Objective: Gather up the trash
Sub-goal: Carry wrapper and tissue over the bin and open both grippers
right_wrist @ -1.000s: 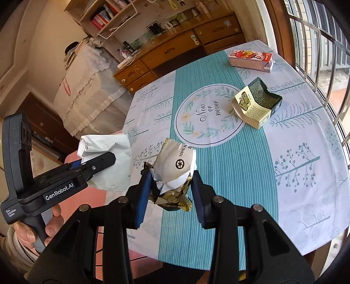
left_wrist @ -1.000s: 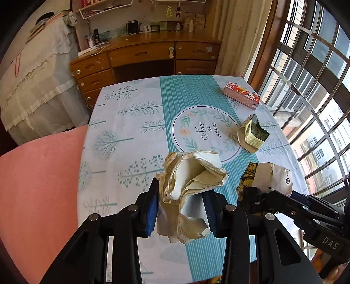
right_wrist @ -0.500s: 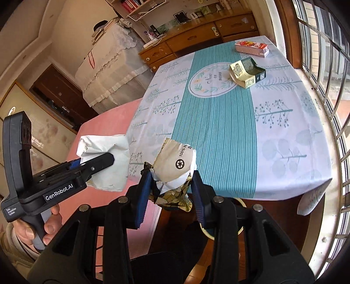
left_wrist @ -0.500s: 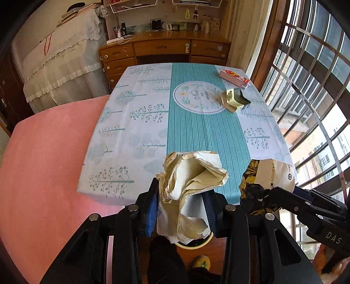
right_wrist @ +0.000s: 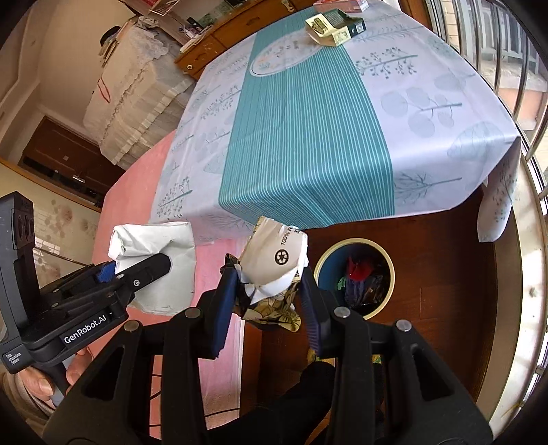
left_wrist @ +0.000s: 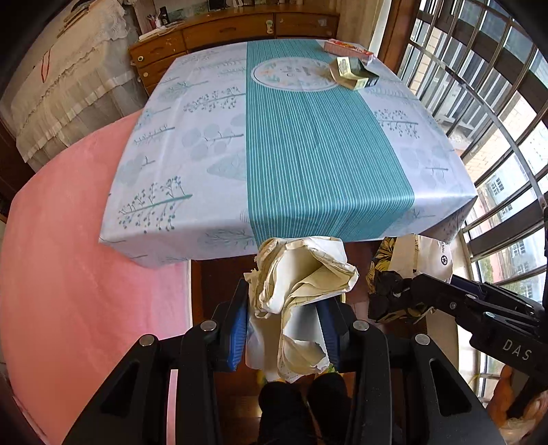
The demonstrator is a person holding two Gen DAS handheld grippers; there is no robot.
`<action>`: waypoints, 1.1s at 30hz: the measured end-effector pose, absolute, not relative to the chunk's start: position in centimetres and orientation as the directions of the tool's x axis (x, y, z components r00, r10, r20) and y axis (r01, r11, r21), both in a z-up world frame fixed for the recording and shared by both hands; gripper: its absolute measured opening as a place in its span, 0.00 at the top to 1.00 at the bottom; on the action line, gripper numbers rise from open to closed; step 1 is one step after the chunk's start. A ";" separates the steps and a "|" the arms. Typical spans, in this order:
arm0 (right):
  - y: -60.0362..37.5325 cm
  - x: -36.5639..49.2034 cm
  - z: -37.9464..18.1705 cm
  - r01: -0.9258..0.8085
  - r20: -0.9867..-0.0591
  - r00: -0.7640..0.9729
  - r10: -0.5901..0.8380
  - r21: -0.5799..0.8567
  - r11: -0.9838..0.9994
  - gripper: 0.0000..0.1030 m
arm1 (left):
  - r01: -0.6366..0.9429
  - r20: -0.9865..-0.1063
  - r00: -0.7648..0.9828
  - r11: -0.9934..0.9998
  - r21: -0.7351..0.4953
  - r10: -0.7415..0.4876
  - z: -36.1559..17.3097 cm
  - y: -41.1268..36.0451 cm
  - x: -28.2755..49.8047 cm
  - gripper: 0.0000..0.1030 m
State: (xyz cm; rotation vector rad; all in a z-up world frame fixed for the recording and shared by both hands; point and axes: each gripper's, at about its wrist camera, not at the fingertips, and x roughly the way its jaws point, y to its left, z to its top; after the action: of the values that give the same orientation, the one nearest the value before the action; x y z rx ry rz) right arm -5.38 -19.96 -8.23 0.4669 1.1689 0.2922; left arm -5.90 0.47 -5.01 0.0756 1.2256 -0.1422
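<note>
2 tools (left_wrist: 286, 328) (right_wrist: 269, 301), each gripping crumpled paper (left_wrist: 301, 284)

Open floor (right_wrist: 428, 274) round bin (right_wrist: 354, 277); table edge (right_wrist: 308, 219) just behind, nothing btwn.

Crumpled matt paper bag (left_wrist: 301, 274), smooth printed tablecloth (left_wrist: 308, 154), glossy dark wood floor (right_wrist: 445, 291), matt black plastic claw (right_wrist: 270, 294)

Barred windows (left_wrist: 496, 113), wooden dresser (left_wrist: 236, 30)
</note>
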 end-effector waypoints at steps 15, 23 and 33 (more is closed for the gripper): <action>-18.8 -5.1 -27.1 0.179 -0.907 0.305 0.292 0.356 0.917 0.67 | 0.180 -0.966 0.180 0.972 -0.151 -0.183 -27.6 0.3 -1.9 0.63; -19.1 -3.2 -38.9 0.226 -0.930 0.263 0.257 0.318 0.921 0.66 | 0.128 -0.978 0.092 0.976 -0.177 -0.189 -39.9 1.2 0.2 0.60; -20.0 -1.9 -46.2 0.268 -0.942 0.210 0.262 0.314 0.911 0.54 | 0.167 -0.978 0.107 0.973 -0.159 -0.178 -46.1 0.7 2.2 0.11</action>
State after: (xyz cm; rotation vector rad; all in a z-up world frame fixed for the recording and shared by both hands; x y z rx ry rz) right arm -1.95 -20.04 -46.21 0.4611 1.3740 -0.0040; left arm 2.15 0.66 -46.14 -0.0098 1.4416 -0.2538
